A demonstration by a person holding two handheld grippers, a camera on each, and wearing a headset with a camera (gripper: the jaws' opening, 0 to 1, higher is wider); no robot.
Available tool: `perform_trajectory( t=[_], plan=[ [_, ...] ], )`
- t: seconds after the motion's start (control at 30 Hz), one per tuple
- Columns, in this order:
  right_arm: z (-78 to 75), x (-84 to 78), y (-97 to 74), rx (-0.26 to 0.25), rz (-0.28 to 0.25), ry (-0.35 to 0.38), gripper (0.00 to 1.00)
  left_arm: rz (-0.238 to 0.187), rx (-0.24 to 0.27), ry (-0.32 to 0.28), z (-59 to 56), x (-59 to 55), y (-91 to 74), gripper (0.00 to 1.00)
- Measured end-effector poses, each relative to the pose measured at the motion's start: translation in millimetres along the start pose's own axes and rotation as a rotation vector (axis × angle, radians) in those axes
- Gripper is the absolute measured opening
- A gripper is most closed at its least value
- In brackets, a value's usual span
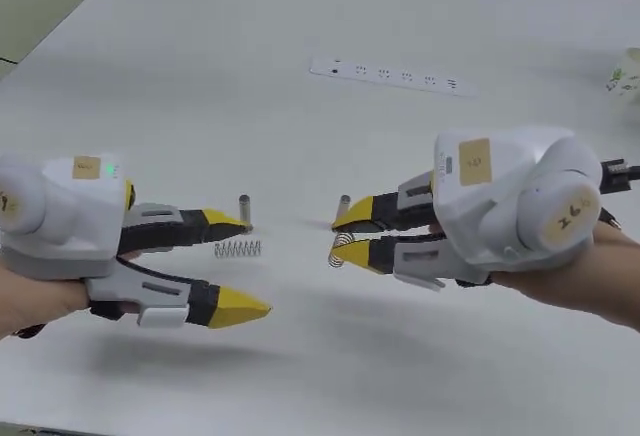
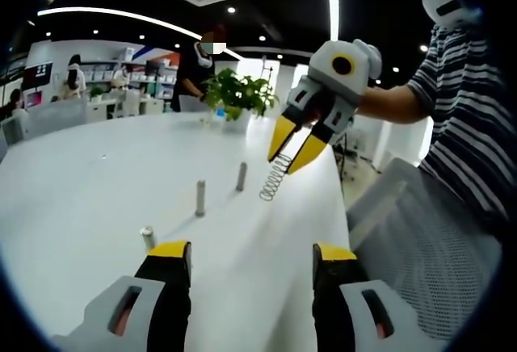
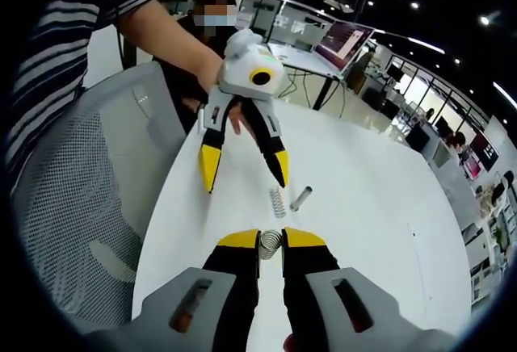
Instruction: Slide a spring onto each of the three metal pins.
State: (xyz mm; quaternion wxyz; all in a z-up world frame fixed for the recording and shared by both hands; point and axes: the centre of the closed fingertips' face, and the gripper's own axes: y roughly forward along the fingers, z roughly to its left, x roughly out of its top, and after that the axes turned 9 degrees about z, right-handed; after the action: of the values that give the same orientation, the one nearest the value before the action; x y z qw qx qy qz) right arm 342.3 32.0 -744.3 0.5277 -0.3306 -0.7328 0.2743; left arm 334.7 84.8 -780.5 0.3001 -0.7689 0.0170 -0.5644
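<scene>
My right gripper [image 1: 340, 238] is shut on a small metal spring [image 1: 343, 247] and holds it just above the white table [image 1: 300, 136], beside a short metal pin [image 1: 345, 203]. A second pin [image 1: 244, 206] stands by the upper fingertip of my open left gripper [image 1: 248, 266]. A loose spring [image 1: 238, 248] lies flat between the left jaws. In the left gripper view three pins [image 2: 199, 198] [image 2: 241, 176] [image 2: 147, 237] stand in a row, and the held spring [image 2: 275, 178] hangs slanted from the right gripper [image 2: 295, 148]. In the right gripper view the spring [image 3: 271, 245] sits end-on between the pinched tips.
A white power strip [image 1: 395, 74] lies across the far middle of the table, and a cup [image 1: 625, 71] stands at the right edge. A mesh chair [image 3: 73, 207] sits at the near table edge. A potted plant [image 2: 238, 94] and people are at the far end.
</scene>
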Motion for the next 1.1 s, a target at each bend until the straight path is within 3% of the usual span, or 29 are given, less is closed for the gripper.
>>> perform_trajectory(
  t=[0.2,0.5,0.67,0.9,1.1],
  plan=[
    [-1.0,-1.9,0.9,0.000,0.002,0.008,0.07,-0.018,0.029,-0.025,7.6,-3.6,-11.5,0.63],
    [-2.3,-4.4,3.0,0.001,0.012,0.010,0.07,-0.057,0.055,-0.048,12.4,-5.3,-21.8,0.85],
    [-3.1,-6.5,4.2,0.005,0.020,0.011,0.07,-0.073,0.102,-0.052,19.7,-4.1,-24.9,0.98],
    [-3.4,-9.7,5.9,0.023,0.035,0.025,0.07,-0.073,0.111,-0.058,22.5,-6.0,-26.8,0.98],
    [-3.8,-15.2,7.4,0.070,0.048,0.081,0.07,-0.078,0.118,-0.061,24.2,-4.5,-27.2,0.98]
  ],
)
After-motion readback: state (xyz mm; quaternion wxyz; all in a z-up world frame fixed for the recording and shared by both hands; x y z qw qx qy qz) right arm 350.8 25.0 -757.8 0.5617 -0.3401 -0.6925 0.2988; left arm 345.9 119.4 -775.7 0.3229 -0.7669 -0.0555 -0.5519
